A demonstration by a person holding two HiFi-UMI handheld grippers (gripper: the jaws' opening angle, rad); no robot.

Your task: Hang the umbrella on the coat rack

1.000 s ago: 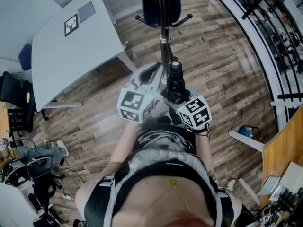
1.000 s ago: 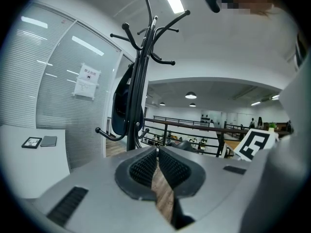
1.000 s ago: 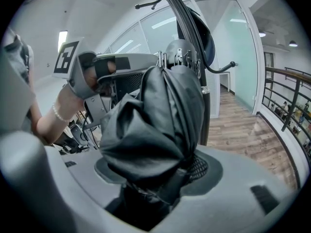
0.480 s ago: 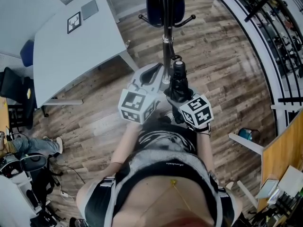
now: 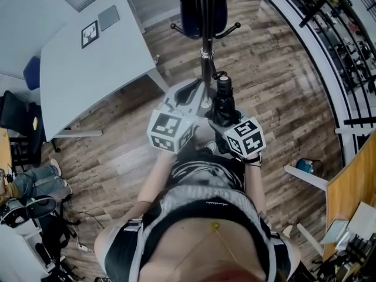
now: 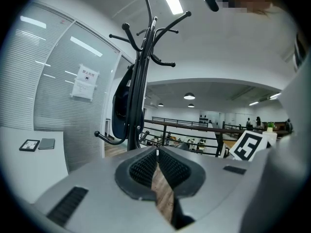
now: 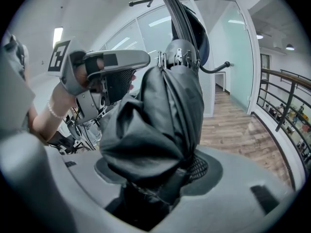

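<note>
The person is standing right in front of the coat rack (image 6: 141, 81) with both grippers raised toward its pole. The right gripper (image 7: 165, 176) is clamping the lower part of the folded black umbrella (image 7: 160, 115) between its 2 jaws and holding it roughly upright. The umbrella's upper end is sitting just beside the pole, though I cannot tell whether the 2 are touching. The left gripper (image 6: 157, 152) is hovering close to the umbrella's upper end, with its 2 jaws nearly together and nothing between them. A dark blue item (image 5: 202, 7) is hanging on the rack's far side. A white table (image 5: 76, 69) is standing to the left on the wooden floor (image 5: 282, 93).
</note>
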